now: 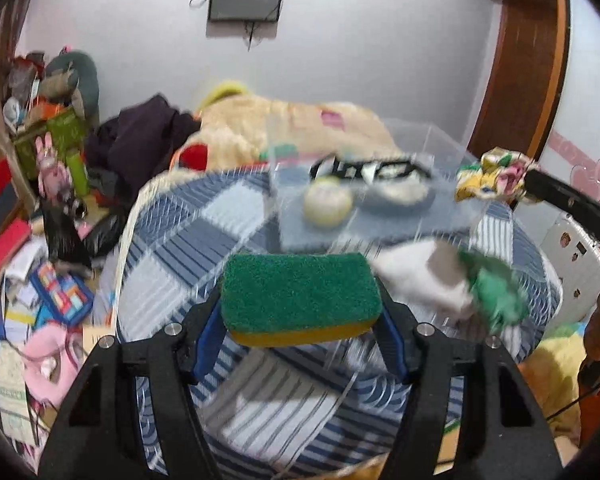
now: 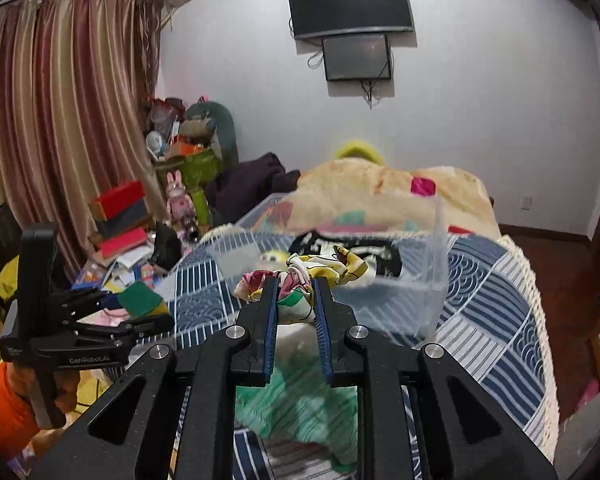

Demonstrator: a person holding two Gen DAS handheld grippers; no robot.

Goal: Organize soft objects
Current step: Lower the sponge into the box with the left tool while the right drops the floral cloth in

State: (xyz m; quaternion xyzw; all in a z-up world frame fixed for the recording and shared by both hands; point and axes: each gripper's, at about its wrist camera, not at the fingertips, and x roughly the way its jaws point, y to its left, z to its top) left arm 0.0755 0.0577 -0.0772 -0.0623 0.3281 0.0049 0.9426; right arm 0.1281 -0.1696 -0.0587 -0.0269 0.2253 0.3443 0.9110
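My left gripper (image 1: 300,300) is shut on a green-and-yellow sponge (image 1: 300,294), held above the quilted bed; it also shows in the right wrist view (image 2: 142,300). My right gripper (image 2: 294,284) is shut on a floral patterned cloth (image 2: 300,276), also seen at the right of the left wrist view (image 1: 494,176). A clear plastic bin (image 2: 436,264) stands on the bed ahead, holding a yellowish ball (image 1: 328,202) and a black-and-white item (image 1: 372,172). A white and green soft item (image 1: 452,280) lies on the bed in front of the bin.
A blue-and-white patchwork quilt (image 1: 180,232) covers the bed. A cream blanket (image 2: 380,188) and dark clothes (image 1: 140,140) are piled behind the bin. Books, boxes and toys (image 1: 40,280) clutter the floor at left. A TV (image 2: 350,4) hangs on the wall.
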